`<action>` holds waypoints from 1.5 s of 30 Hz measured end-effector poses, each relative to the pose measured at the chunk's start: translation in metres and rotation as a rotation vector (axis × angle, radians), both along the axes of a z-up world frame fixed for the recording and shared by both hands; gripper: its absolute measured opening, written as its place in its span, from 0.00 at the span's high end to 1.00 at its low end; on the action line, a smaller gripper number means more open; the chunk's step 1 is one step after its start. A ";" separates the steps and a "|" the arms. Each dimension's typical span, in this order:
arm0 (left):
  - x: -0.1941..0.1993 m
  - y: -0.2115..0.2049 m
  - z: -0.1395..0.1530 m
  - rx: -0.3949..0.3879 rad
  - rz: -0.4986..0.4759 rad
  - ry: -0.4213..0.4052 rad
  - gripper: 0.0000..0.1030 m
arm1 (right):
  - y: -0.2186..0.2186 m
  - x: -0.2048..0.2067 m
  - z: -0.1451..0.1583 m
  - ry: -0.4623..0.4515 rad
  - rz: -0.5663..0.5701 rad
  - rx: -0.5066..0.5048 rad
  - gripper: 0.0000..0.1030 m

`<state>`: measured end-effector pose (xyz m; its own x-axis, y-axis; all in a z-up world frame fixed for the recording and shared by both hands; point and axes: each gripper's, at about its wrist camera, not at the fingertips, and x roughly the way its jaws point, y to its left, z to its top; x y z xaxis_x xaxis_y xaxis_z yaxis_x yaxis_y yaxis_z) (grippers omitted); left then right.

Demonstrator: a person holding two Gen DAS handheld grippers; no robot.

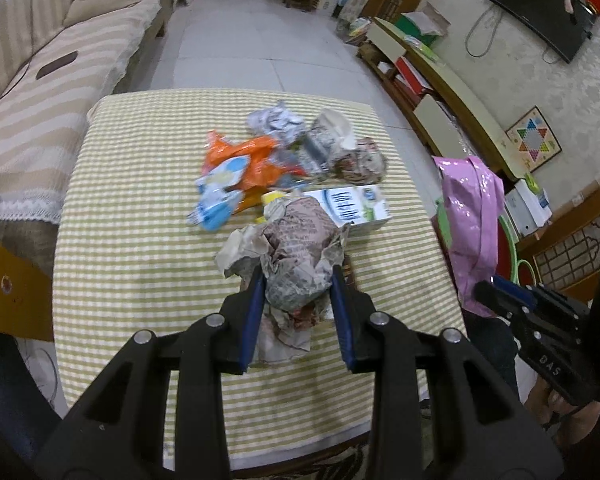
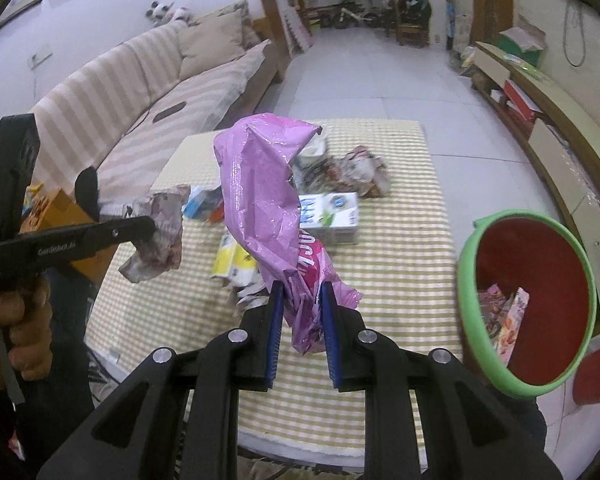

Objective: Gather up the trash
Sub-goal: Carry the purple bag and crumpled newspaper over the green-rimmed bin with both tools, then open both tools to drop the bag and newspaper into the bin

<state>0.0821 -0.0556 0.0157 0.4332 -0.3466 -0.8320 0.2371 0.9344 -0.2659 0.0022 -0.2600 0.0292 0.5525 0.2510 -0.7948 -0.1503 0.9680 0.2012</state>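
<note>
Pink plastic, a crumpled wrapper (image 2: 268, 208), is clamped between the blue pads of the right gripper (image 2: 299, 300), which is pinched right down on its lower end; most of the film stands up loose above the pads and sags toward 12 o'clock. The left gripper (image 1: 298, 284) is closed narrow on a ball of crumpled newspaper (image 1: 296, 256), the pads biting its near side while the bulk bulges out ahead. Both loads appear to hang clear of the striped bench (image 1: 140, 200).

The bin (image 2: 496, 248), red inside with a green rim, sits off the bench edge at about 3 o'clock in the right wrist view, tipped so its mouth faces the camera, with some bright packaging already at the bottom.

Judging the step as carrying both pieces to the bin, I would take the pink wrapper across first, since it is the nearer load. Its free flap is tall and floppy, so bring the pads well over the rim before letting go, or the film may drape on the edge and slide outside. The newspaper ball is springy; keep the pinch firm until it is over the mouth.

Left on the bench at 12 o'clock from the left gripper: a white milk carton (image 1: 352, 206), an orange and blue packet (image 1: 236, 172), and more crumpled paper (image 1: 356, 160).
</note>
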 end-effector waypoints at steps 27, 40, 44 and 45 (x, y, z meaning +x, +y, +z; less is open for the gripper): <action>0.028 -0.211 0.013 -0.092 -0.355 -0.006 0.70 | -0.192 -0.008 -0.004 -0.032 -0.429 0.034 0.82; 0.032 -0.297 -0.013 -0.073 -0.475 0.047 0.69 | -0.239 -0.004 -0.038 0.041 -0.497 0.050 0.82; 0.033 -0.309 -0.023 -0.058 -0.491 0.062 0.69 | -0.245 0.000 -0.047 0.055 -0.501 0.056 0.82; 0.034 -0.312 -0.025 -0.055 -0.492 0.065 0.69 | -0.244 0.000 -0.047 0.057 -0.501 0.055 0.82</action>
